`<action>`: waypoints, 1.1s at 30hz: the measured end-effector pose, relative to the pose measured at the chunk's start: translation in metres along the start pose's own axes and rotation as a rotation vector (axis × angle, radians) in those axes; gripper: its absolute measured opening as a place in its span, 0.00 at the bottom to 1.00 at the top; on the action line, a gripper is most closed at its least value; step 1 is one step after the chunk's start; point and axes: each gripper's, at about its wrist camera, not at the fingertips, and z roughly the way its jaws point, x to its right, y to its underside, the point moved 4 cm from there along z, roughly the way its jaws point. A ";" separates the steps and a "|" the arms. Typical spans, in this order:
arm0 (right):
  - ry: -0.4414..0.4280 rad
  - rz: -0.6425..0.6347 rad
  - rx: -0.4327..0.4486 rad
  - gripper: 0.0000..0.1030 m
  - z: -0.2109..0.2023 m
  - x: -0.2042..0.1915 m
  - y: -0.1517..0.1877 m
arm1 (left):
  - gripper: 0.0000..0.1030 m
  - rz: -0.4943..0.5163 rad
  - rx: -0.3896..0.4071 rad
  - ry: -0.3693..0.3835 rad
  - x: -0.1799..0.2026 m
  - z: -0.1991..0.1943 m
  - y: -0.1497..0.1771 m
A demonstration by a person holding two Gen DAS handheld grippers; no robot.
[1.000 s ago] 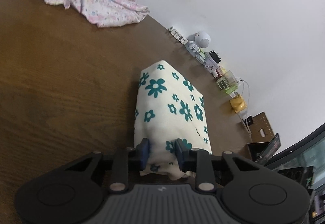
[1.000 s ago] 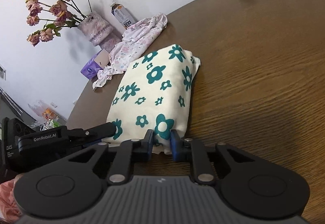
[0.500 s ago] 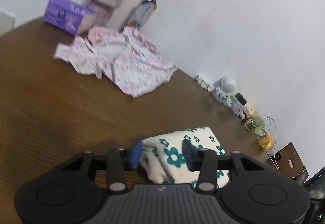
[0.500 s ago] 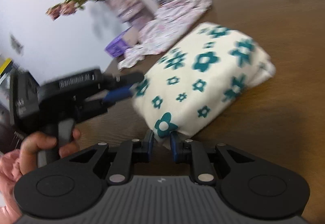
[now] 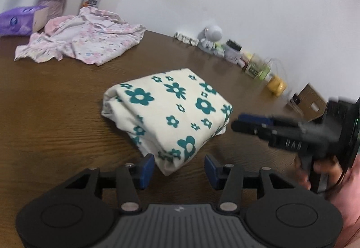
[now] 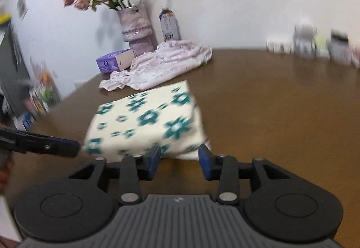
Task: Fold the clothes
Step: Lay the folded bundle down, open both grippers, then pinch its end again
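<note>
Cream folded cloth with teal flowers (image 5: 171, 110) lay on the brown wooden desk (image 5: 56, 113); both grippers' fingers (image 5: 147, 166), having just been opening, stood apart at its near edge, gripping nothing.

A cream cloth printed with teal flowers (image 5: 171, 108) lies folded into a thick, compact rectangular bundle on the brown wooden table (image 5: 56, 108), its layered edges showing along one short side and one corner pointing toward the left wrist camera. Farther back, near the wall, a pale pink floral garment (image 5: 83, 45) sprawls unfolded and crumpled, flat on the same table, well apart from the bundle.
</note>
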 end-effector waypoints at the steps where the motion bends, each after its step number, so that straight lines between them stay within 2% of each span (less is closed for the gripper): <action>1: -0.009 -0.023 0.000 0.39 0.005 0.004 -0.003 | 0.44 0.009 0.005 -0.008 0.000 0.002 0.000; 2: -0.030 -0.034 -0.003 0.42 0.011 0.007 -0.007 | 0.42 0.017 0.010 -0.016 0.000 0.004 0.000; 4: -0.090 -0.043 -0.006 0.47 0.021 0.011 -0.013 | 0.22 0.031 0.017 -0.013 -0.003 0.005 -0.002; 7: -0.166 -0.036 -0.027 0.46 0.034 0.015 -0.016 | 0.21 0.045 0.013 -0.009 -0.010 0.005 -0.006; 11: -0.225 -0.021 -0.067 0.34 0.037 0.009 -0.012 | 0.21 0.018 0.013 -0.025 -0.031 0.000 -0.011; 12: -0.241 -0.013 -0.073 0.34 0.035 0.007 -0.010 | 0.22 0.007 0.013 -0.016 -0.036 -0.004 -0.013; 14: -0.274 0.005 -0.090 0.34 0.031 -0.003 -0.005 | 0.39 -0.011 0.017 0.013 -0.044 -0.012 -0.016; 15: -0.287 0.008 -0.097 0.34 0.029 -0.008 -0.003 | 0.52 -0.023 0.037 0.026 -0.046 -0.019 -0.020; 16: -0.295 0.004 -0.102 0.34 0.027 -0.014 0.000 | 0.59 -0.035 0.057 0.039 -0.048 -0.025 -0.024; 18: -0.302 -0.001 -0.108 0.34 0.020 -0.022 0.003 | 0.64 -0.045 0.110 0.037 -0.052 -0.035 -0.037; 20: -0.292 0.014 -0.080 0.39 0.011 -0.020 -0.004 | 0.64 -0.057 0.131 0.020 -0.055 -0.033 -0.053; 23: -0.268 0.089 -0.040 0.44 0.010 -0.003 -0.024 | 0.64 -0.126 0.091 0.005 -0.063 -0.009 -0.073; 25: -0.252 0.139 -0.051 0.45 0.025 0.007 -0.037 | 0.59 -0.179 0.053 0.011 -0.071 0.010 -0.079; 26: -0.247 0.180 -0.076 0.45 0.036 0.011 -0.040 | 0.59 -0.203 0.038 0.026 -0.074 0.017 -0.079; 28: -0.236 0.262 -0.127 0.44 0.058 0.020 -0.044 | 0.44 -0.246 0.020 0.084 -0.080 0.027 -0.078; 30: -0.239 0.328 -0.174 0.40 0.073 0.023 -0.040 | 0.42 -0.285 0.013 0.168 -0.083 0.035 -0.077; 33: -0.296 0.390 -0.180 0.30 0.081 0.022 -0.035 | 0.42 -0.306 -0.015 0.246 -0.083 0.044 -0.075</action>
